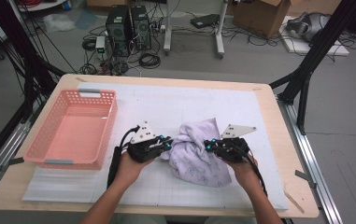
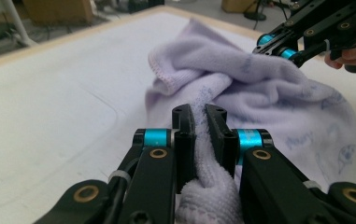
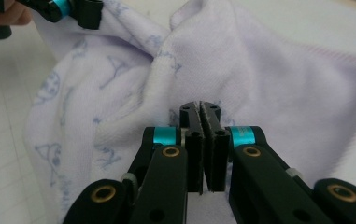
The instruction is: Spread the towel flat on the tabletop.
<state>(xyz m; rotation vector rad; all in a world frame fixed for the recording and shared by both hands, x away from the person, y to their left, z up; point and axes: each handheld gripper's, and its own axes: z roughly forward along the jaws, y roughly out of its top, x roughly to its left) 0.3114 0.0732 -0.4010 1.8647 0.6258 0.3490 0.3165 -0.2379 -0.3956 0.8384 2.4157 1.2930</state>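
A crumpled lavender towel with a faint blue print lies on the white mat in the middle of the table. My left gripper is at its left side. In the left gripper view this gripper is shut on a thick fold of the towel. My right gripper is at the towel's right side. Its jaws are pressed together at the towel, where the creases run into their tip; a thin pinch of cloth seems caught. Each gripper view also shows the other gripper at the towel's far side.
A pink plastic basket stands at the left of the mat with nothing in it. The mat covers most of the wooden table. Black frame posts flank the table, and computers, cables and boxes sit on the floor beyond it.
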